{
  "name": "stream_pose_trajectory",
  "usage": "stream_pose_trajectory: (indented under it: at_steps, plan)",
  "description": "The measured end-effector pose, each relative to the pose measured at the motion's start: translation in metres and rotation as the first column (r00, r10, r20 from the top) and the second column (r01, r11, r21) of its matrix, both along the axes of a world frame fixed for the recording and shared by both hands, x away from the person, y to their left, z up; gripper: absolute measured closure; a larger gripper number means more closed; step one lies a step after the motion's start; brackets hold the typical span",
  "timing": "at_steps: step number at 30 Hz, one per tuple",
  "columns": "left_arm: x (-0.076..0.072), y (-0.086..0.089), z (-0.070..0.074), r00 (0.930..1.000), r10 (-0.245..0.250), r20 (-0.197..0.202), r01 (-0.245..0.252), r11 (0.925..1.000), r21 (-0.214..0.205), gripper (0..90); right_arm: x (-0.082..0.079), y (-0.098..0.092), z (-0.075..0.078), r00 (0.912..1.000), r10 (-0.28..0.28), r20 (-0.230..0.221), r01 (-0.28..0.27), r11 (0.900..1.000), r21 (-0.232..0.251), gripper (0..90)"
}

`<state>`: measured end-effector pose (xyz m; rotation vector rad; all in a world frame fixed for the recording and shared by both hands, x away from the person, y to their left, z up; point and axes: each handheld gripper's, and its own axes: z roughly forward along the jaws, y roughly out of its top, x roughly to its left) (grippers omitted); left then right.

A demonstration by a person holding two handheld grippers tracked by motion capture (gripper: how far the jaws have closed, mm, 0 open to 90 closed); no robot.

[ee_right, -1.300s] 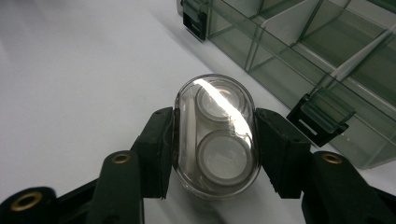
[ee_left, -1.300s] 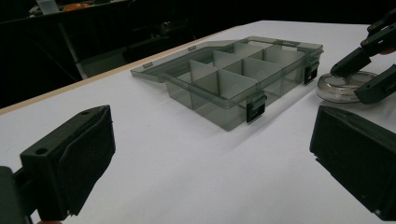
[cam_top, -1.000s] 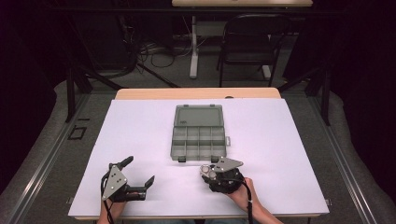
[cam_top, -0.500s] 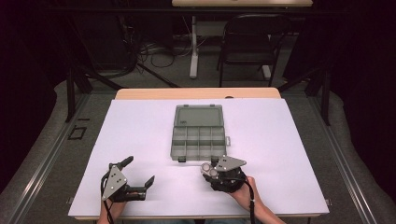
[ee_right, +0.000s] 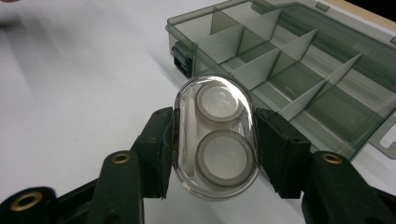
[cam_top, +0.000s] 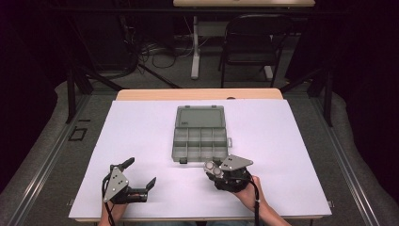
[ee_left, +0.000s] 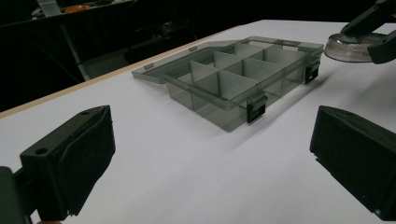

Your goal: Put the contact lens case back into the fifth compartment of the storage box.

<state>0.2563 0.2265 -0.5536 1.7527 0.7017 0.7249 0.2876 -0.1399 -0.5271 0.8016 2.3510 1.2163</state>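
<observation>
Where the high view looks down on the bench [cam_top: 141,136], it shows one grey compartment box [cam_top: 201,135] lying open at the centre, lid folded back to the far side. Two tools are in use: the left hand-held gripper [cam_top: 140,173] at the near left, jaws spread wide with nothing between them, and the right hand-held gripper [cam_top: 210,168] just in front of the box's near right corner, pinching one clear capsule case [cam_top: 212,167].

Seen in the left gripper view, the left hand-held gripper [ee_left: 212,163] has both black jaws standing well apart over bare white surface. One compartment box [ee_left: 233,81] sits ahead, with two latches on its near wall.

Viewed from the right gripper view, the right hand-held gripper [ee_right: 214,144] presses both pads against the sides of the capsule case [ee_right: 215,142], which contains two round discs. The compartment box [ee_right: 299,70] lies just beyond it.
</observation>
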Motion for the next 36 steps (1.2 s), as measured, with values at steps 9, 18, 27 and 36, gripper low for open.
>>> stream_pose_trajectory:
  at_steps: [9, 18, 27, 36]
  plan:
    - [0.0, 0.0, 0.0, 1.0, 0.003, 0.0, -0.003, 1.0, 0.001, 0.2, 0.0, -0.002, 0.009, 0.9998, -0.002, 0.021, 0.002, 0.9998, 0.018, 49.1]
    - [0.0, 0.0, 0.0, 1.0, 0.008, 0.002, -0.008, 1.0, -0.001, 0.2, 0.001, -0.004, 0.015, 0.9995, -0.007, 0.032, 0.006, 0.9995, 0.031, 49.1]
    - [0.0, 0.0, 0.0, 1.0, 0.009, 0.0, -0.009, 0.9999, -0.005, 0.3, 0.005, -0.003, 0.023, 0.9989, -0.008, 0.045, 0.006, 0.9991, 0.043, 49.1]
    - [0.0, 0.001, 0.0, 1.0, 0.002, 0.002, -0.002, 0.9999, -0.011, 0.3, 0.009, 0.0, 0.025, 0.9986, -0.003, 0.053, 0.001, 0.9992, 0.041, 49.1]
